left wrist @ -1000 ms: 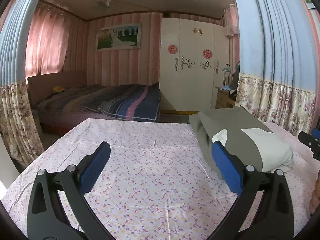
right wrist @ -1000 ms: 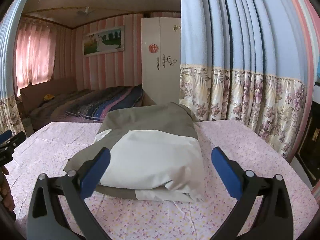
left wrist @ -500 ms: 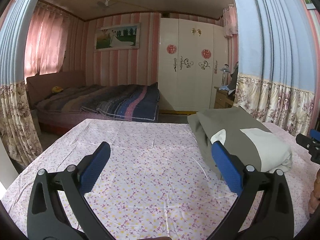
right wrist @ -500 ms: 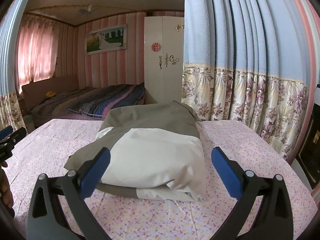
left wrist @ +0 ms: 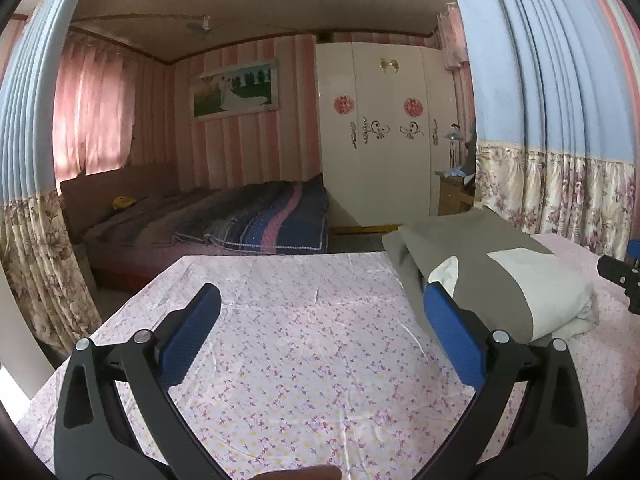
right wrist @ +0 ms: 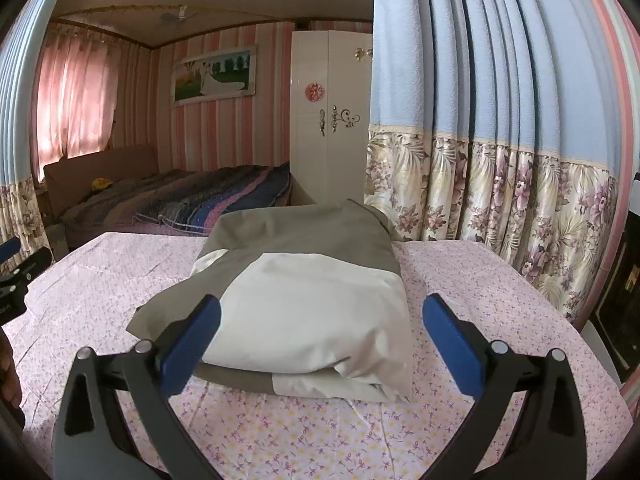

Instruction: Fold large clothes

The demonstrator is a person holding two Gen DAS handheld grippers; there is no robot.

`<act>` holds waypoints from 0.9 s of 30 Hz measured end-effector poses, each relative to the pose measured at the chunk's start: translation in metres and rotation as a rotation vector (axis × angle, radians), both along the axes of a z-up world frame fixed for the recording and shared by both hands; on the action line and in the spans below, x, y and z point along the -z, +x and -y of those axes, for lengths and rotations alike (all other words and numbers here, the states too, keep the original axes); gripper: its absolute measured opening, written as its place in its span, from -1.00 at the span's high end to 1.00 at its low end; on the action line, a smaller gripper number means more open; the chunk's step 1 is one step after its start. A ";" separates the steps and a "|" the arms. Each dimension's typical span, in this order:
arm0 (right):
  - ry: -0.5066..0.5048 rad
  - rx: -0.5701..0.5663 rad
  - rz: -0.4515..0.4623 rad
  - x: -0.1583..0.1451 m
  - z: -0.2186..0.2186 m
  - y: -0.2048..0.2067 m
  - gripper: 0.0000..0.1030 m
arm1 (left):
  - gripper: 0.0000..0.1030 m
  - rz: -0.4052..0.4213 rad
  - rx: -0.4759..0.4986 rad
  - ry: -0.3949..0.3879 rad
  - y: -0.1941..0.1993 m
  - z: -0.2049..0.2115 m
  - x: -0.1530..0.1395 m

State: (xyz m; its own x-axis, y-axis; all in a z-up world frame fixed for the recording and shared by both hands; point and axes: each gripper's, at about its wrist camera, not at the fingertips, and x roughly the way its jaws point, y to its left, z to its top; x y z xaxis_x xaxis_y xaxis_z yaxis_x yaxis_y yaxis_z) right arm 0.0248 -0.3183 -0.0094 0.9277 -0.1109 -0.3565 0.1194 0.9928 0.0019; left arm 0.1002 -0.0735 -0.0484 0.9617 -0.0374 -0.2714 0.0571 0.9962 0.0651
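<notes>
Both grippers, the left gripper (left wrist: 320, 332) and right gripper (right wrist: 320, 332), hung spread and empty over the floral sheet (left wrist: 304, 360) beside the folded garment (right wrist: 312, 304), apparently finished, needing only tidying.

A striped bed (left wrist: 224, 216), white wardrobe (left wrist: 376, 136), framed picture (left wrist: 234, 90) and blue floral curtains (right wrist: 500, 128).

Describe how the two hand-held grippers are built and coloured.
Both match. The left hand-held gripper and right hand-held gripper each have black angular arms with triangular cut-outs, silver round pivot bolts and two flat blue textured finger pads. No cables or sleeves show.
</notes>
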 end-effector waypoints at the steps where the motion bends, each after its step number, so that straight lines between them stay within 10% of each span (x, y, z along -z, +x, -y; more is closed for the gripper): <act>1: 0.000 -0.001 0.000 0.000 0.000 0.000 -0.96 | -0.94 -0.001 0.005 -0.002 0.000 0.000 0.000; 27: -0.011 -0.003 -0.010 0.004 0.011 0.003 -0.96 | -0.94 -0.001 -0.024 -0.016 0.000 -0.005 -0.002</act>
State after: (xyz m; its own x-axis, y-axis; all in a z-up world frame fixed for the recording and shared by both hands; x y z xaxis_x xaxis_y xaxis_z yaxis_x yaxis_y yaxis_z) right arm 0.0274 -0.3295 -0.0139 0.9245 -0.1120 -0.3644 0.1161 0.9932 -0.0105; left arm 0.1005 -0.0690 -0.0465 0.9622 -0.0184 -0.2717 0.0330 0.9982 0.0494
